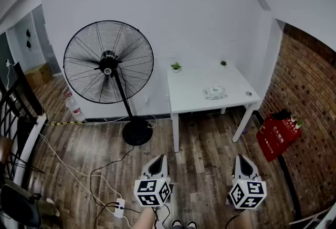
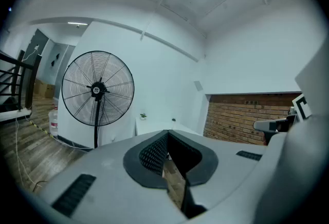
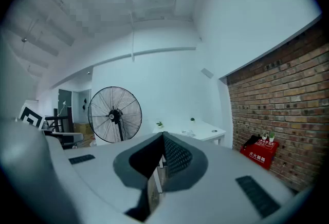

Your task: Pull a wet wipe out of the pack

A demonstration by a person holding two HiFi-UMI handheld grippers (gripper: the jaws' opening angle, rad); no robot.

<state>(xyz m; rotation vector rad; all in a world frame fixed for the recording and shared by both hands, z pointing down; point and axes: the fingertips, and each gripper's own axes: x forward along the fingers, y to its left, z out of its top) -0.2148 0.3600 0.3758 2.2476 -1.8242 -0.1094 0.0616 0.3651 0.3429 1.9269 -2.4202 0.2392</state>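
Both the left hand-held gripper (image 1: 159, 158) and right hand-held gripper (image 1: 241, 158) are empty, jaws closed tip to tip. Well ahead, the pack (image 1: 214, 92) lies flat on the table (image 1: 191, 94), long axis left-right.

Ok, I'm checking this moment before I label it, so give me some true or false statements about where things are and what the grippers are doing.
1. The wipe pack lies on the white table. True.
2. The left gripper holds a wipe. False: its jaws are together on nothing, well short of the table.
3. The fan stands on the floor, left of the table. True.
4. The red box sits on the table. False: it is off the table, by the brick wall.
5. The right gripper is shut with nothing in it. True.
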